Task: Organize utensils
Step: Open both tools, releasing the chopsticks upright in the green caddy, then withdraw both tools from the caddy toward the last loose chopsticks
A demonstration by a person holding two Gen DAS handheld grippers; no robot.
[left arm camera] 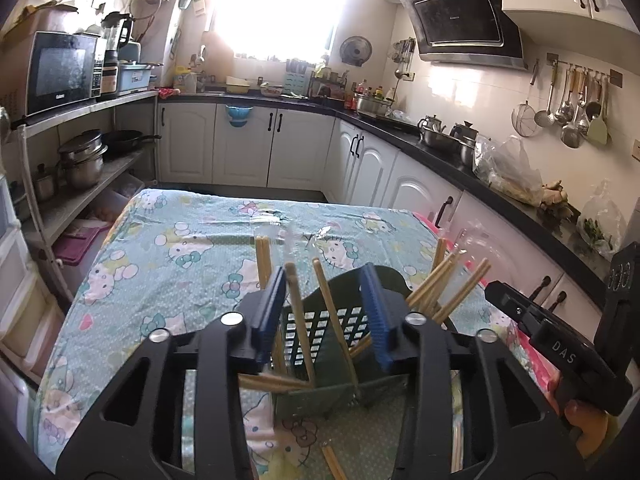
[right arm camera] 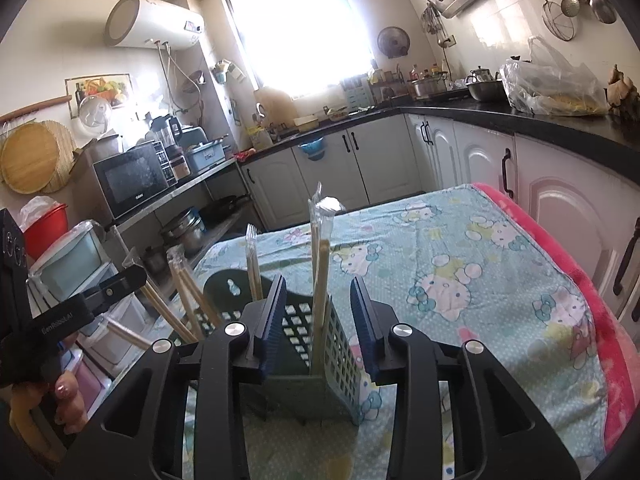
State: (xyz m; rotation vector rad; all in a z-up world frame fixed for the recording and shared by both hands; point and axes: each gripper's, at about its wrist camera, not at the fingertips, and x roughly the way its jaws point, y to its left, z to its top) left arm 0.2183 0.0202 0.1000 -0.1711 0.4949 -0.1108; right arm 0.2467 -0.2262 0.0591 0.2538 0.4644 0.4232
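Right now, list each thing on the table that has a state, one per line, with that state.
left gripper: open, chopsticks between the jaws, not pinched
right gripper: open, one chopstick between the jaws
utensil holder: upright on the tablecloth
chopsticks: standing in the holder, leaning outward
wrapped chopsticks: upright in the holder

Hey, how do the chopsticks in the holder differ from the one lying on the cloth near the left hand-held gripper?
The chopsticks in the holder stand on end, leaning at different angles; the loose chopstick lies flat on the tablecloth. The held chopsticks include several in clear wrappers; whether the loose one is wrapped cannot be told. Both are pale wooden sticks.
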